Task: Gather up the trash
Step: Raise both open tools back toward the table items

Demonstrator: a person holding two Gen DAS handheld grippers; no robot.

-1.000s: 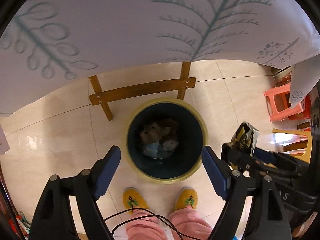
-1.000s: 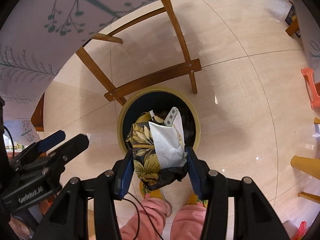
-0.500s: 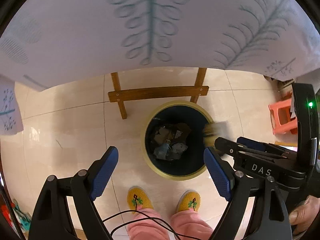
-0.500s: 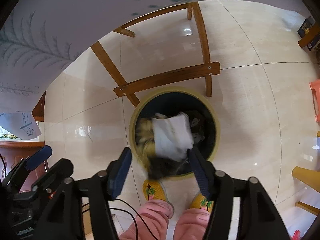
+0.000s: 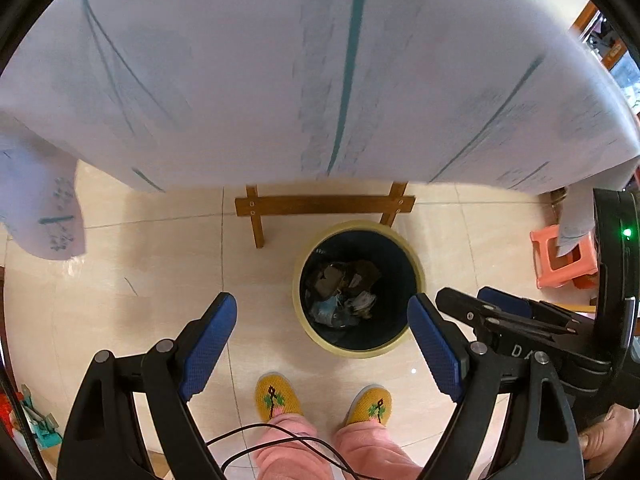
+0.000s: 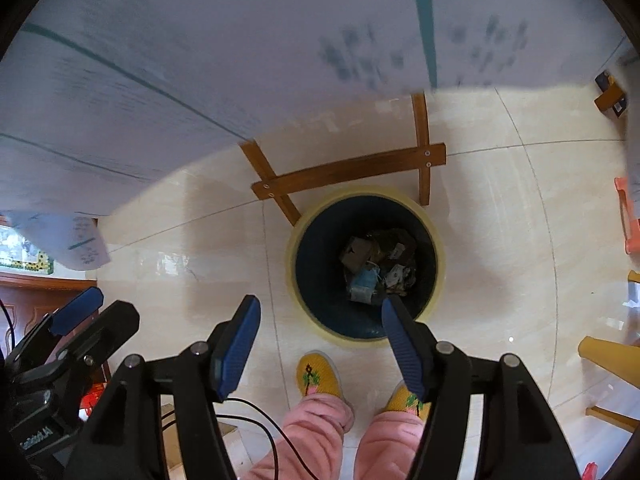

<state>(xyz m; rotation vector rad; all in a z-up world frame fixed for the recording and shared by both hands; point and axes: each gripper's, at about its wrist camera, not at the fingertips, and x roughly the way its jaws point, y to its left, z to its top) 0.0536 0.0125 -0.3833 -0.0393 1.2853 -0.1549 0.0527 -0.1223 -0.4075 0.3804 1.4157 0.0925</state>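
Observation:
A round bin with a pale yellow rim (image 5: 356,354) (image 6: 438,268) stands on the tiled floor below both grippers. Crumpled wrappers and paper scraps (image 5: 344,292) (image 6: 376,264) lie at its dark bottom. My left gripper (image 5: 320,304) hangs high above the bin's near left side, open, with nothing between its blue pads. My right gripper (image 6: 320,302) is open too and holds nothing, its right finger over the bin's near rim. Each gripper shows at the edge of the other's view: the right gripper (image 5: 464,294) and the left gripper (image 6: 106,304).
A white leaf-print tablecloth (image 5: 320,80) overhangs the upper half of both views. The table's wooden crossbar and legs (image 5: 324,204) stand just behind the bin. A person's yellow slippers (image 5: 278,396) are in front of it. An orange stool (image 5: 560,256) is at the right.
The flowered wrapper and white paper left my right gripper and fell into the bin, and its jaws widened. Both grippers rose, so the bin looks smaller and the tablecloth fills more of each view.

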